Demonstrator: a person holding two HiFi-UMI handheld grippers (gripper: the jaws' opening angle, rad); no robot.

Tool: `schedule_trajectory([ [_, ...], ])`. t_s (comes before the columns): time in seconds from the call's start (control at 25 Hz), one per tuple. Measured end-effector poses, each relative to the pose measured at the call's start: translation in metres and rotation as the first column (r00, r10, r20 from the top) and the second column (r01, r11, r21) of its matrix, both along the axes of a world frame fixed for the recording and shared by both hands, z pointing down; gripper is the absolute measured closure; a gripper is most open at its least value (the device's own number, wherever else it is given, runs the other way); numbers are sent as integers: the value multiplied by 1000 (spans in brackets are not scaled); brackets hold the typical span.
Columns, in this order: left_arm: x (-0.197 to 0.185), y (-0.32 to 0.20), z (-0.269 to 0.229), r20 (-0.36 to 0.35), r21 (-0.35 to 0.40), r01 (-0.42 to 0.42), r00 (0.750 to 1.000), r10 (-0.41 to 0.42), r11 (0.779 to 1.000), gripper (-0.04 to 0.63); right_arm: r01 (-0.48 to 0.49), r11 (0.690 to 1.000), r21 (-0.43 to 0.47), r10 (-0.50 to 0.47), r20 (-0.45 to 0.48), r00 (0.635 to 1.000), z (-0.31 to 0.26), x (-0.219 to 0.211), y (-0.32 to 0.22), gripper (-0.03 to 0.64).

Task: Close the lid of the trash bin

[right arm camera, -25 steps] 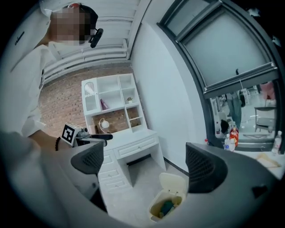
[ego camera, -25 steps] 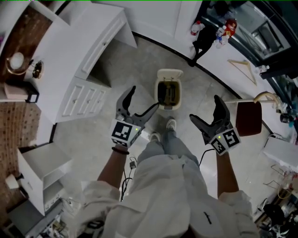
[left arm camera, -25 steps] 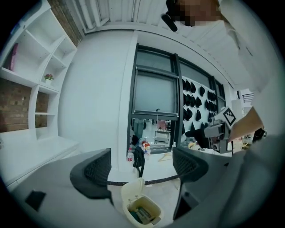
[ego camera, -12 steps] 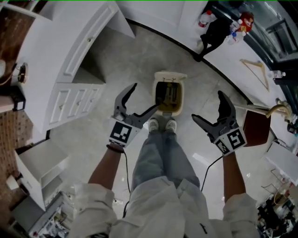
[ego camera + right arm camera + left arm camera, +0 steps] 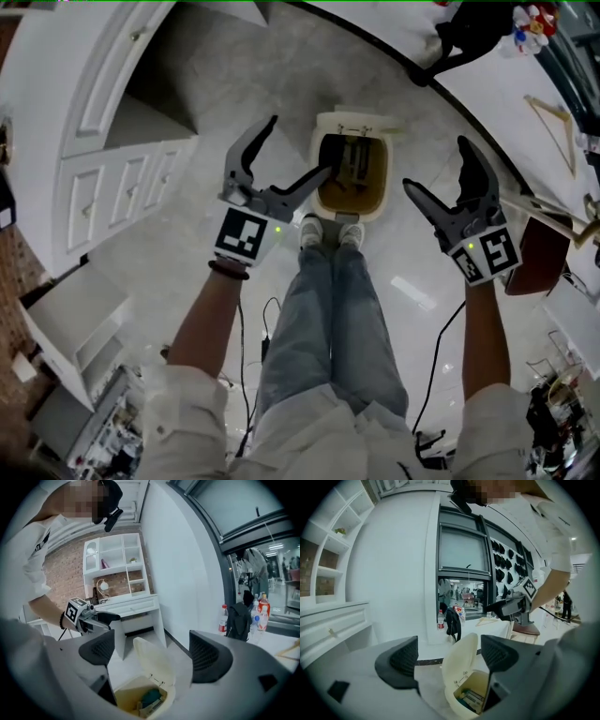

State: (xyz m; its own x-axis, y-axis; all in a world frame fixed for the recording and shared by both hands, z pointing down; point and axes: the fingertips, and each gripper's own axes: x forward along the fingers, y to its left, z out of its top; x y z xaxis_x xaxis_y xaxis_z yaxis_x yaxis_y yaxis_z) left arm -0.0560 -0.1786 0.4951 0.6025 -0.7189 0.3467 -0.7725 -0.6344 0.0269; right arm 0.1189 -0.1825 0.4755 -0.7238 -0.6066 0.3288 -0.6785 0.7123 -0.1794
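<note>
A cream trash bin (image 5: pixel 352 187) stands on the floor just beyond the person's shoes, its lid (image 5: pixel 360 120) tipped up at the far rim and rubbish showing inside. My left gripper (image 5: pixel 300 145) hovers open at the bin's left, its inner finger over the left rim. My right gripper (image 5: pixel 436 164) hangs open to the bin's right; its jaws have just been closing a little, with nothing between them. In the left gripper view the raised lid (image 5: pixel 461 663) shows between the jaws of the left gripper (image 5: pixel 450 656). The right gripper view shows the lid (image 5: pixel 152 660) and the open bin (image 5: pixel 140 700) below.
White drawers and a cabinet (image 5: pixel 112 187) stand to the left. A chair with a brown seat (image 5: pixel 530 255) stands to the right. The person's shoes (image 5: pixel 328 230) touch the bin's near side. A black bag and bottles (image 5: pixel 469 28) sit on a sill behind, beside a wooden hanger (image 5: pixel 553 122).
Both grippers have come down toward the bin, which now looks larger and nearer. The lid stays up and both grippers remain empty.
</note>
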Motion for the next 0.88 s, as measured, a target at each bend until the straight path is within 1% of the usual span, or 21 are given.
schedule_trajectory([
  [0.12, 2, -9, 28, -15, -14, 10, 1000, -10, 1000, 164, -1, 1000, -5, 1, -32, 999, 29, 2, -8, 140],
  [0.2, 4, -16, 43, -17, -11, 11, 1000, -11, 1000, 180, -3, 1000, -10, 3, -47, 999, 44, 3, -12, 146],
  [0.32, 5, -23, 62, -2, -3, 18, 1000, -18, 1000, 272, -9, 1000, -18, 7, -61, 998, 65, 2, -18, 176],
  [0.36, 4, -26, 69, 7, -2, 20, 1000, -20, 1000, 287, -11, 1000, -18, 10, -65, 998, 72, 1, -21, 187],
  [0.44, 6, -31, 81, 25, 2, 15, 1000, -15, 1000, 293, -15, 1000, -15, 14, -71, 997, 83, -1, -28, 196],
  [0.64, 11, -37, 105, 67, 3, -12, 998, 12, 1000, 361, -4, 1000, -10, 3, -113, 994, 107, -11, -33, 244],
  [0.76, 13, -43, 115, 86, 6, -22, 996, 22, 1000, 376, -1, 1000, -8, 0, -125, 992, 119, -14, -39, 247],
  [0.88, 17, -47, 123, 98, 1, -37, 995, 37, 999, 379, -16, 1000, -9, 14, -120, 993, 125, -14, -43, 273],
])
